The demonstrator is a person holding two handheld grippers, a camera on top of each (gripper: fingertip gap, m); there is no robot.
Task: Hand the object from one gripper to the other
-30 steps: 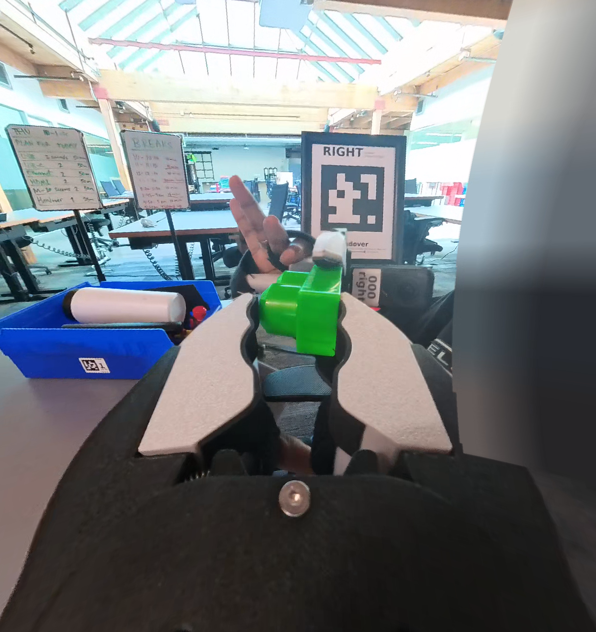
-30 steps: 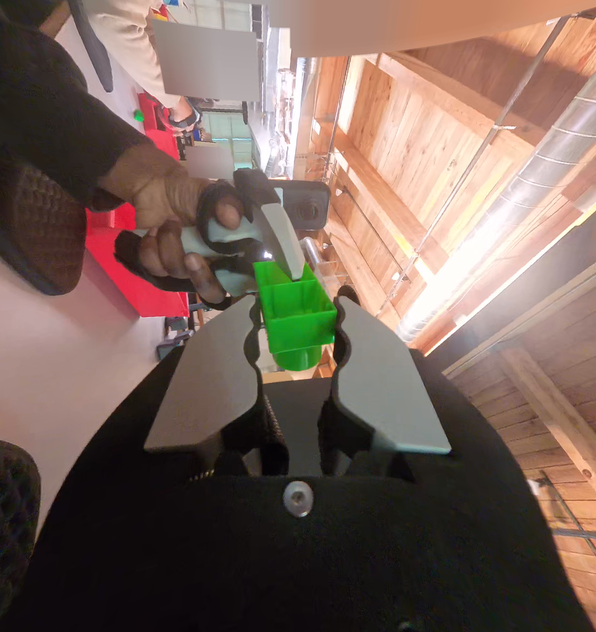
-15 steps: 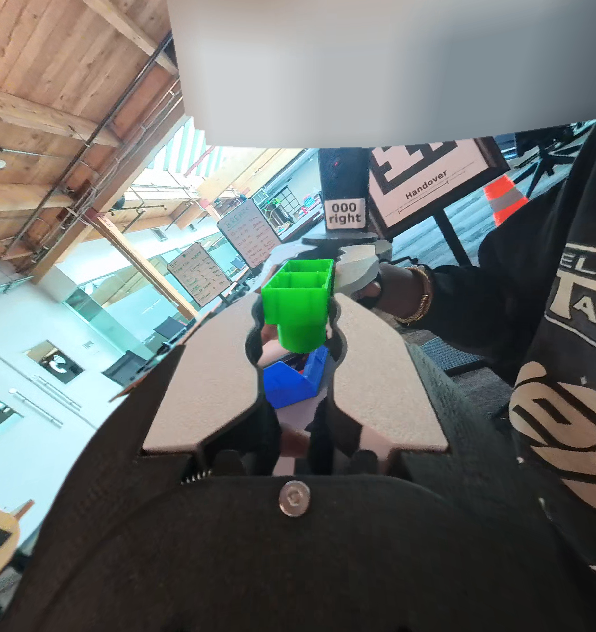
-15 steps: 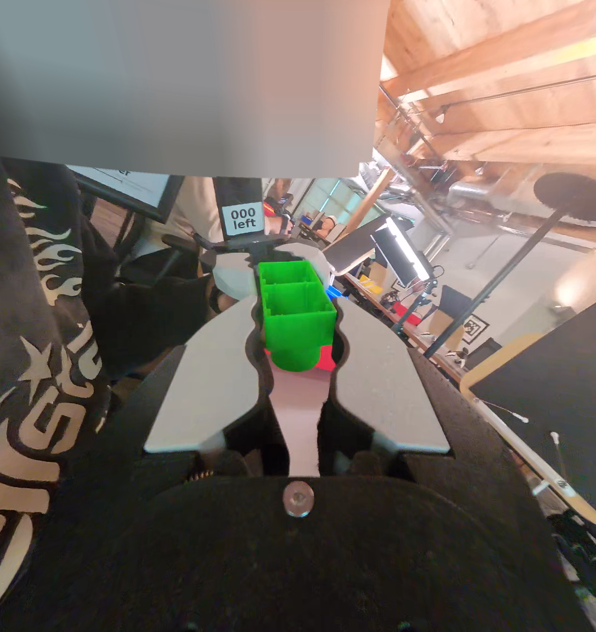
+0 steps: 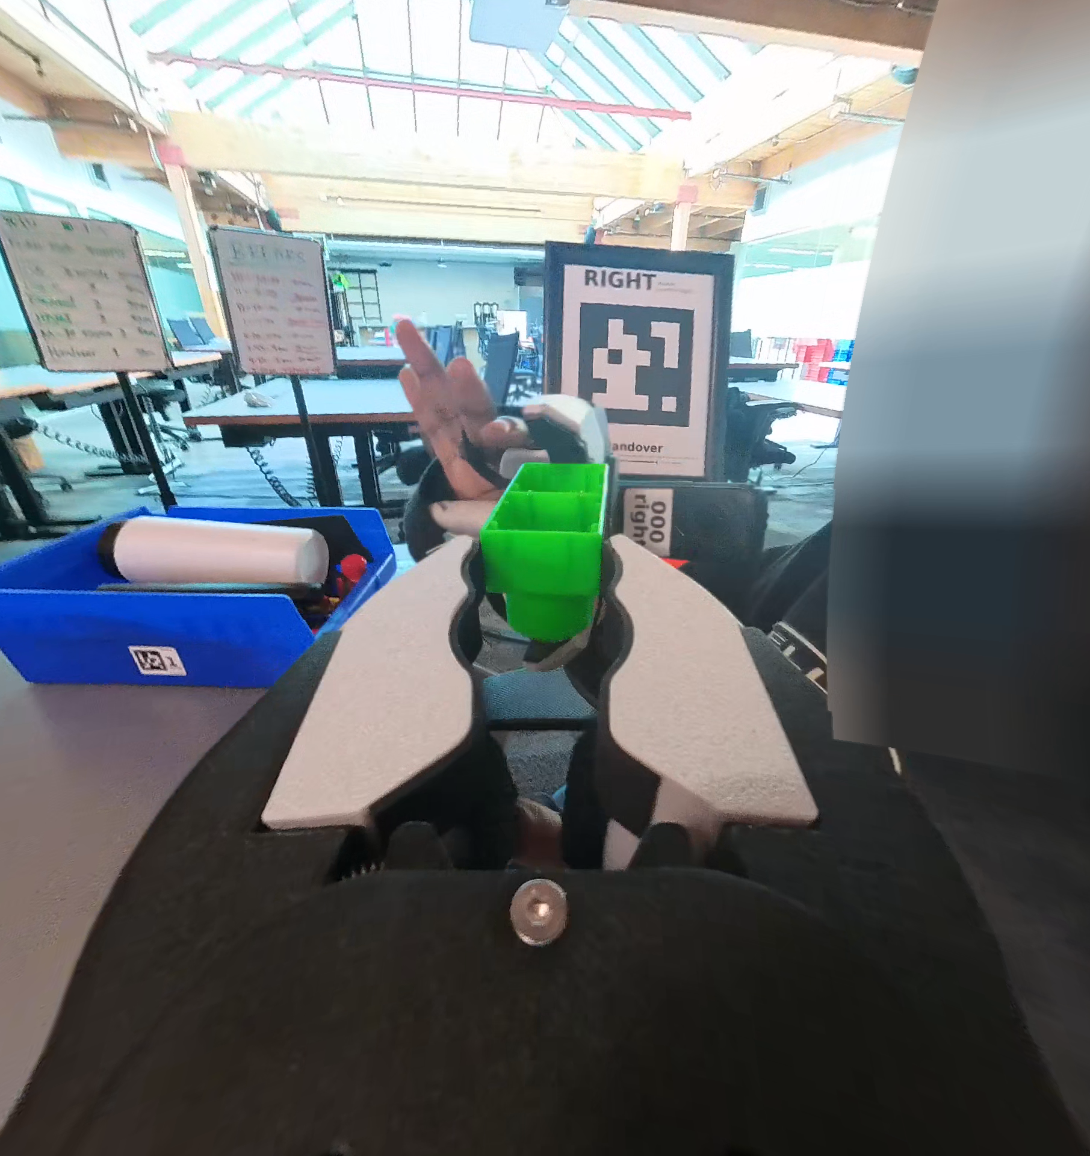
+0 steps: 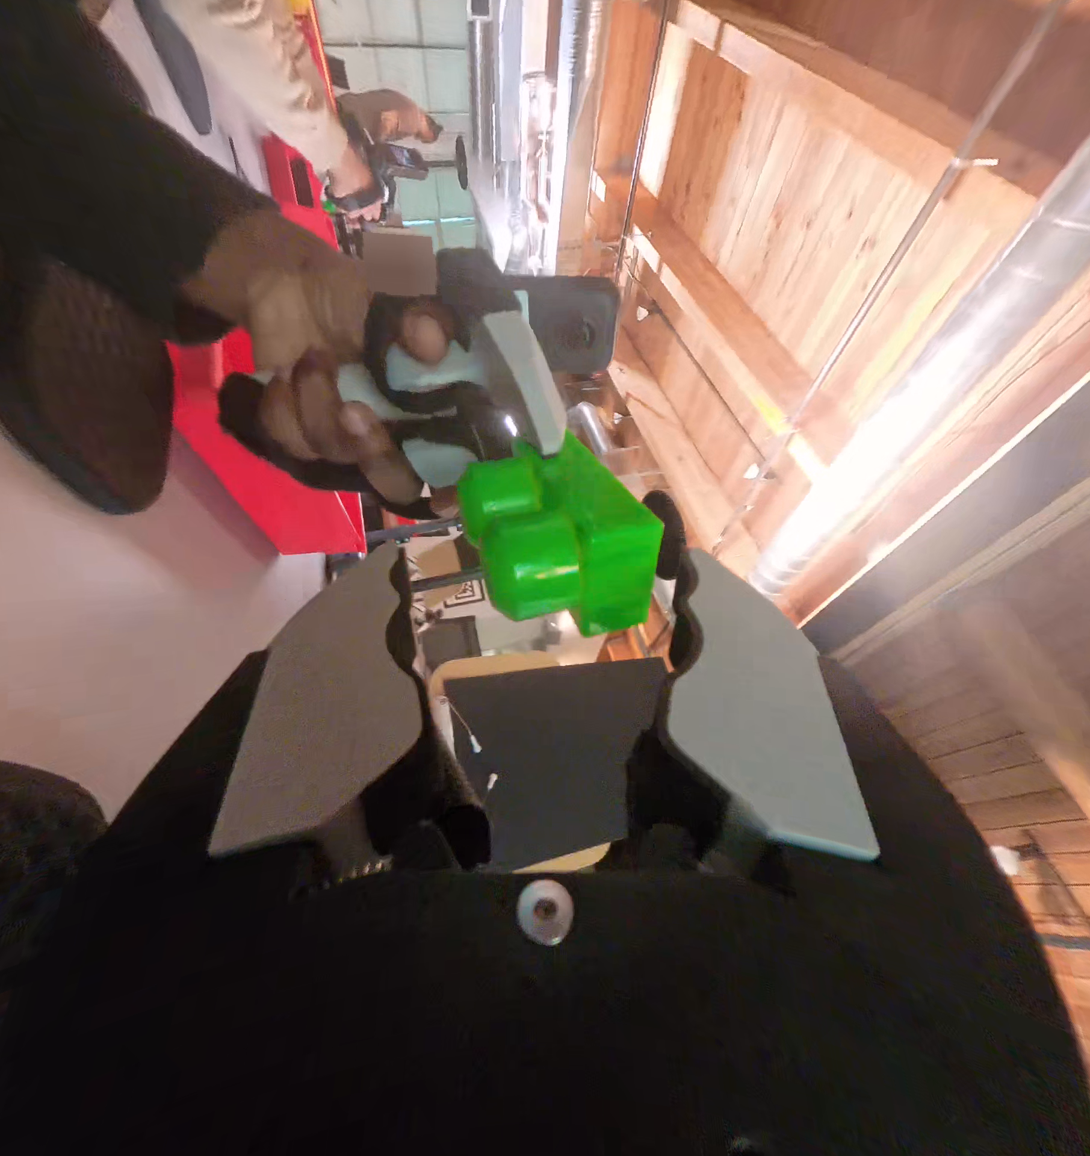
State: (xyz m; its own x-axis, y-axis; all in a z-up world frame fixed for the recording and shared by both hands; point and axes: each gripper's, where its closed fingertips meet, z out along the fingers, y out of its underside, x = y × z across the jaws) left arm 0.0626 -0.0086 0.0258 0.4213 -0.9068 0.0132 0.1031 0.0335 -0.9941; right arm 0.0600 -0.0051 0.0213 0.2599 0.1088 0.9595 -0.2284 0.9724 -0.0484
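In the left wrist view, the left gripper (image 5: 541, 566) is closed on the green object (image 5: 545, 550), a plastic block with two open square pockets on top and a round stub below. The block sits between the two fingertips at about 12 o'clock from the camera. Behind it the right gripper (image 5: 564, 438) shows, with the person's right hand (image 5: 451, 406) spread open on its handle. At about 9 o'clock stands a blue bin (image 5: 154, 619) on the grey table (image 5: 61, 782). Inside it lie a white cylinder (image 5: 211, 553), a flat dark item and small red pieces. The bin has a small square marker sticker on its front wall. Two whiteboards (image 5: 79, 291) with handwriting stand at 10 o'clock, and a framed marker sign (image 5: 639, 363) with printed words stands at 1 o'clock.

In the right wrist view, the right gripper (image 6: 542, 582) is wide open and holds nothing. The green object (image 6: 567, 544) is at 12 o'clock, just beyond its fingertips, held by the left gripper (image 6: 517, 438) in the person's left hand (image 6: 304, 369). A red bin (image 6: 267, 438) is at 10 o'clock; its contents are hidden.
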